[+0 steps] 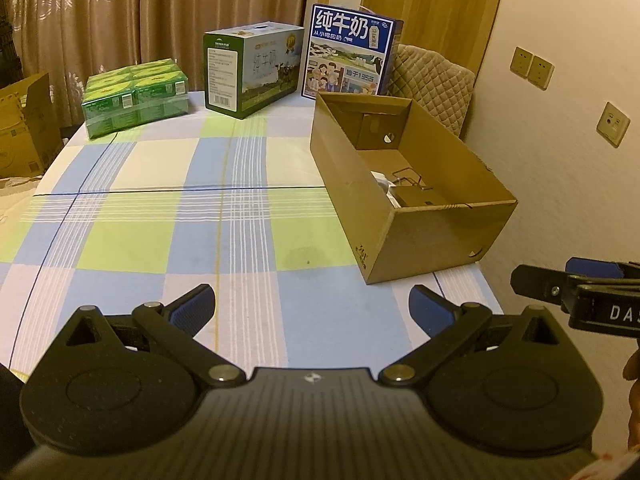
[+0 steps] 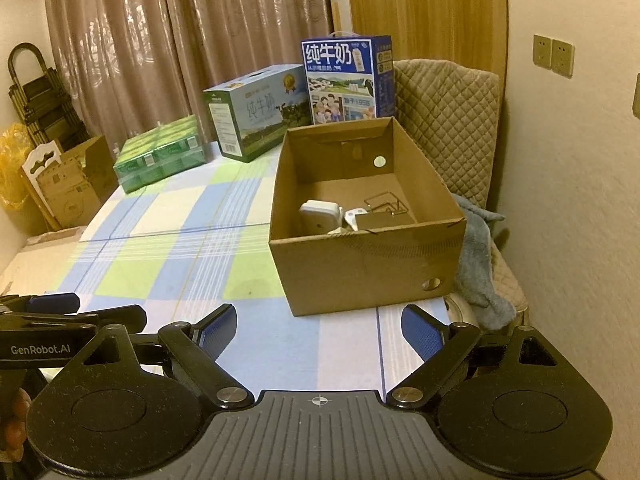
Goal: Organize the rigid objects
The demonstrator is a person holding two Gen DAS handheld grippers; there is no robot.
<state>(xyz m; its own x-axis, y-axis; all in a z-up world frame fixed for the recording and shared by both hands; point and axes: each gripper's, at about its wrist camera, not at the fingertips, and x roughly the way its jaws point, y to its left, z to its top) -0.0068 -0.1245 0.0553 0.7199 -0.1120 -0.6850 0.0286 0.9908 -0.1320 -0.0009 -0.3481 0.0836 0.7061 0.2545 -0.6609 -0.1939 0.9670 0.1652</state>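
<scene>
The left hand-held gripper (image 1: 311,312) hovers low over the checked cloth of the bench (image 1: 168,232), its blue-padded fingers spread wide with nothing between them. Just to its right, the right hand-held gripper (image 2: 317,334) is at about the same height, fingers likewise spread and empty; each shows at the edge of the other's view.

Ahead of the right hand-held gripper, and ahead and to the right of the left one, an open cardboard box (image 2: 360,268) stands on the bench near its right edge. Inside it lie a white plug-like device (image 2: 320,216), a smaller white piece (image 2: 354,216) touching it, and a bent wire clip (image 2: 386,204) toward the back.

Farther off, at the bench's far edge, stand a blue milk carton (image 1: 350,56) just behind the box, a green-and-white milk carton (image 1: 252,72) to its left, and a shrink-wrapped pack of green cartons (image 1: 134,96) farthest left. Curtains (image 1: 160,12) hang behind them.
</scene>
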